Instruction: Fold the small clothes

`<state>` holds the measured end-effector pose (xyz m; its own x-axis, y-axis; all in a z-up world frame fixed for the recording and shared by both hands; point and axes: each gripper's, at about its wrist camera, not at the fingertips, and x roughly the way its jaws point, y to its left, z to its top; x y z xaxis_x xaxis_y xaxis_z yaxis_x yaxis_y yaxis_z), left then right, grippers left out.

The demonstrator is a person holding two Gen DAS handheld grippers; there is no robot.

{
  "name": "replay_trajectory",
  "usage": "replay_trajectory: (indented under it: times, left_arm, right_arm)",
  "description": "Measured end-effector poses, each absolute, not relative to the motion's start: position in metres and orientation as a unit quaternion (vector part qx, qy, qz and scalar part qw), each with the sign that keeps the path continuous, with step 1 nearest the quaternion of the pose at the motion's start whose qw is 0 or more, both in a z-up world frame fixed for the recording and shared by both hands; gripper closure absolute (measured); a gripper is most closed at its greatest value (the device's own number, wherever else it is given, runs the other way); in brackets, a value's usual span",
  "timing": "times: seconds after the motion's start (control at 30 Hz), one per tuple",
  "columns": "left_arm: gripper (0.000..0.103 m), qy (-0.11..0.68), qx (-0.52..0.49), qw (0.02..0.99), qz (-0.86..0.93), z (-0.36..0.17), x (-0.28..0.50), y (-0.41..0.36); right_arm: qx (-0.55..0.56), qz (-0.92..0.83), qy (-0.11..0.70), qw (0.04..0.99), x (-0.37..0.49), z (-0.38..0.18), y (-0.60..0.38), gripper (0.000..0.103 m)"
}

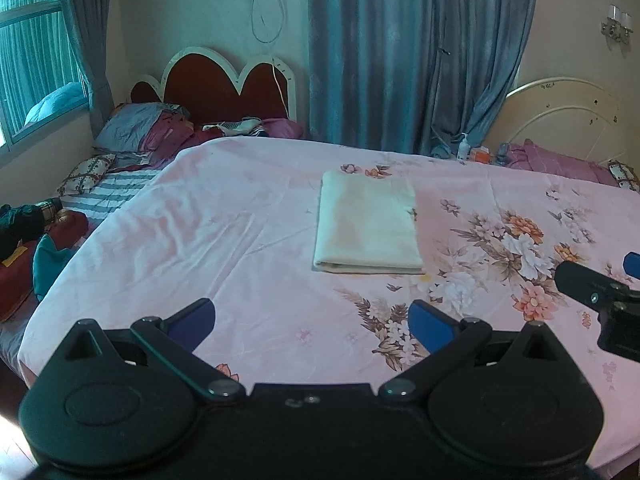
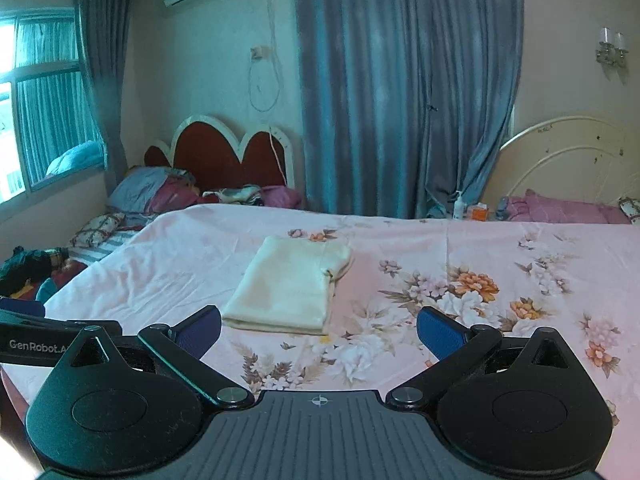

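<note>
A cream garment (image 1: 368, 222) lies folded into a neat rectangle on the pink floral bedsheet (image 1: 224, 248); it also shows in the right wrist view (image 2: 290, 286). My left gripper (image 1: 312, 326) is open and empty, held above the sheet in front of the garment, apart from it. My right gripper (image 2: 319, 334) is open and empty, just in front and to the right of the garment. The right gripper's body shows at the right edge of the left wrist view (image 1: 600, 292); the left gripper's body shows at the left edge of the right wrist view (image 2: 36, 334).
A second bed with a red headboard (image 1: 224, 88), pillows (image 1: 132, 126) and loose clothes (image 1: 24, 220) stands at the left. Blue curtains (image 1: 400, 52) hang behind. A white metal headboard (image 1: 560, 116) and small bottles (image 1: 464, 146) are at the back right.
</note>
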<state>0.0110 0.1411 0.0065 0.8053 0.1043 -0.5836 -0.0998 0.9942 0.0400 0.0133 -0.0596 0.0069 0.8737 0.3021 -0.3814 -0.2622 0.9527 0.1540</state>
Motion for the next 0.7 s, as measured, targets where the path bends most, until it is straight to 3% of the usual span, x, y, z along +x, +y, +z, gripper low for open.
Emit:
replay_trajectory:
  times: [0.7]
  left_arm:
    - [0.001, 0.301, -0.006, 0.952, 0.063, 0.0084, 0.0054, 0.1451]
  right_arm:
    - [0.04, 0.148, 0.203, 0.967, 0.0075, 0.005, -0.0615, 0.0]
